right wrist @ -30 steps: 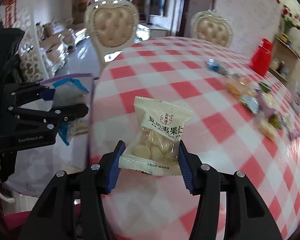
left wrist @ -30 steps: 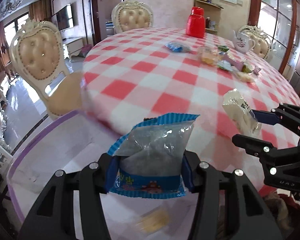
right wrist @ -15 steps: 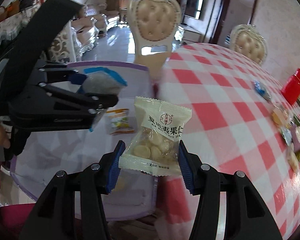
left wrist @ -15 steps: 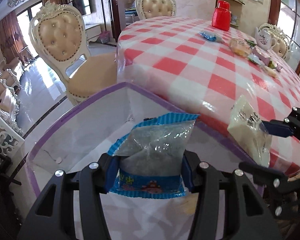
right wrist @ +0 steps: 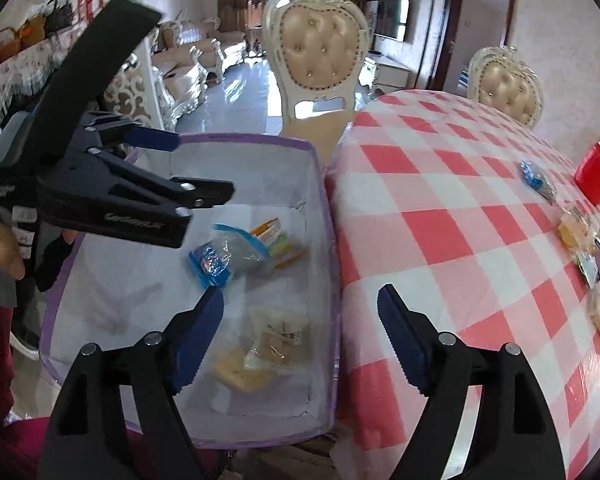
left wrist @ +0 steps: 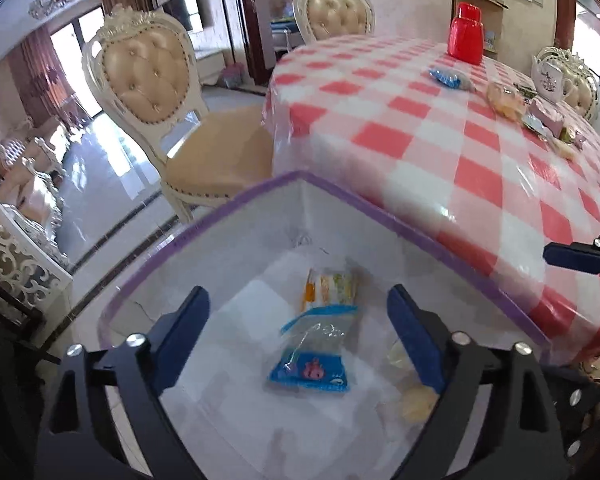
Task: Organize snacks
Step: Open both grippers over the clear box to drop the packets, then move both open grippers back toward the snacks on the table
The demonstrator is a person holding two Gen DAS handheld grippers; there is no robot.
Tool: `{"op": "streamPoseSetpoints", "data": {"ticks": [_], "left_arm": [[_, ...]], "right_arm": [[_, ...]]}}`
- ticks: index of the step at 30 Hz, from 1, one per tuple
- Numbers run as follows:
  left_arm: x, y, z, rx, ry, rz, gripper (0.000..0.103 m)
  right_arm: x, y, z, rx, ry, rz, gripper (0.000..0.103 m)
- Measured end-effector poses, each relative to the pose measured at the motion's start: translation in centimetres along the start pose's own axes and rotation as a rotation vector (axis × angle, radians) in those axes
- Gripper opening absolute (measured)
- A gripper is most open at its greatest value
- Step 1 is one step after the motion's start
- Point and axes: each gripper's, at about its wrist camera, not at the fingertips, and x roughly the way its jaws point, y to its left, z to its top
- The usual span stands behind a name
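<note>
bin point(left wrist: 236, 208): purple-rimmed, beside table point(left wrist: 440, 152); holds blue packet point(left wrist: 314, 354), white packet point(right wrist: 280, 338), striped packet point(left wrist: 332, 286) | left gripper point(left wrist: 298, 330): opening, nothing between | right gripper point(right wrist: 300, 330): opening, nothing between | change: both packets, clamped a second ago, now lie in bin

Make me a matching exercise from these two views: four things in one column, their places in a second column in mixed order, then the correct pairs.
Things
1. blue-edged clear snack packet
2. red plastic jug
3. white snack packet with dark print
4. cream tufted chair with carved white frame

Places
A. far side of the checked tablecloth
B. in the bin, nearest the right tool
C. on the floor beside the table
D. middle of the purple-rimmed white fabric bin

Pairs: 1-D, 2-A, 3-B, 4-C
</note>
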Motion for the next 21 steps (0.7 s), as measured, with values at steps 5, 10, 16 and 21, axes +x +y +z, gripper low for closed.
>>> {"op": "streamPoseSetpoints", "data": {"ticks": [5, 10, 16, 21], "left_arm": [[-0.4, -1.7, 0.7, 0.031, -0.034, 0.047, 0.097], [-0.5, -3.8, 1.2, 0.08, -0.045, 0.06, 0.099], [-0.4, -7.9, 2.3, 0.153, -0.057, 0.044, 0.1], [0.3, -12.3, 3.4, 0.215, -0.056, 0.001, 0.1]], "right_arm": [[-1.1, -3.0, -0.5, 0.091, -0.026, -0.008, 0.079], [-2.6, -6.8, -1.3, 0.189, -0.057, -0.037, 0.083], [-5.2, -11.5, -3.4, 0.274, -0.103, -0.149, 0.087], [-6.9, -16.2, -6.0, 0.33, -0.078, -0.196, 0.087]]}}
